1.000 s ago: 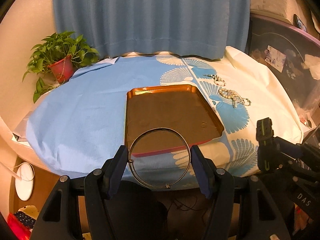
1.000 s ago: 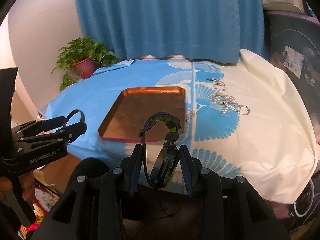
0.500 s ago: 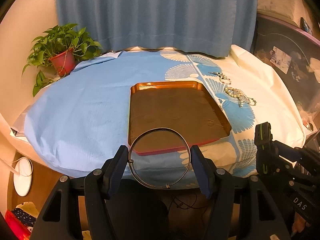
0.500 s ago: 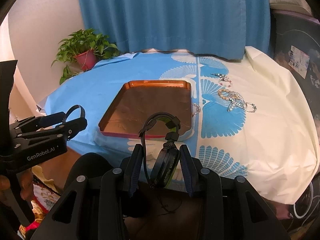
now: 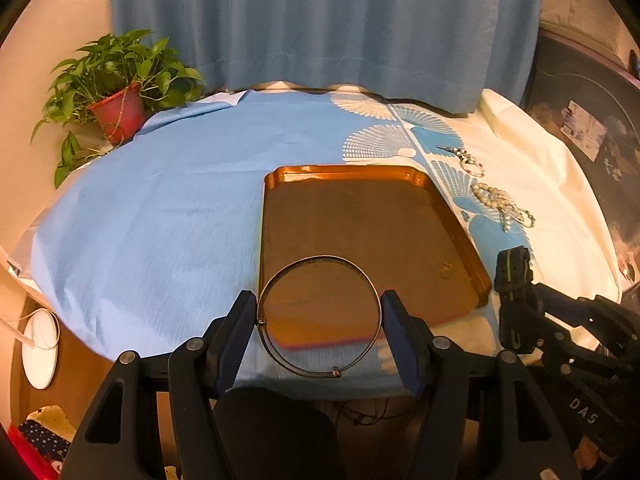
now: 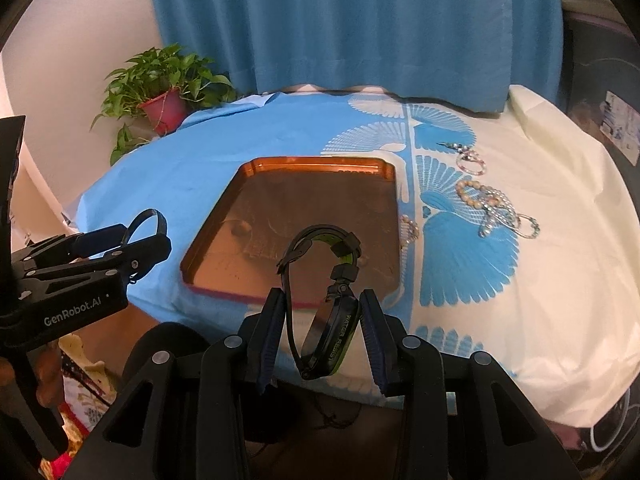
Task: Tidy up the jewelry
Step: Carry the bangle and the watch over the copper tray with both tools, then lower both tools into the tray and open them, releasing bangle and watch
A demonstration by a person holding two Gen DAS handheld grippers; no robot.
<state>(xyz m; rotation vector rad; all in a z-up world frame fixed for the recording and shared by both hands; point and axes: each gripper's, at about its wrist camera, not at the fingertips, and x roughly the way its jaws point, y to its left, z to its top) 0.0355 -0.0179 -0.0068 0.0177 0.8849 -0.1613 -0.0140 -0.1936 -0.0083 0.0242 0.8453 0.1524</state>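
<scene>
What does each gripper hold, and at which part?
Left gripper: thin metal bangle, pinched across its sides. Right gripper: black-green watch, clamped at its case.

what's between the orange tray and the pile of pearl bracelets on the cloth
One small beaded bracelet against the orange metal tray's right rim; beyond it bare cloth up to the pearl bracelets, in the right wrist view.

A blue curtain hung at upper centre. A potted plant stood at upper left against a cream wall. Lighting was warm.
</scene>
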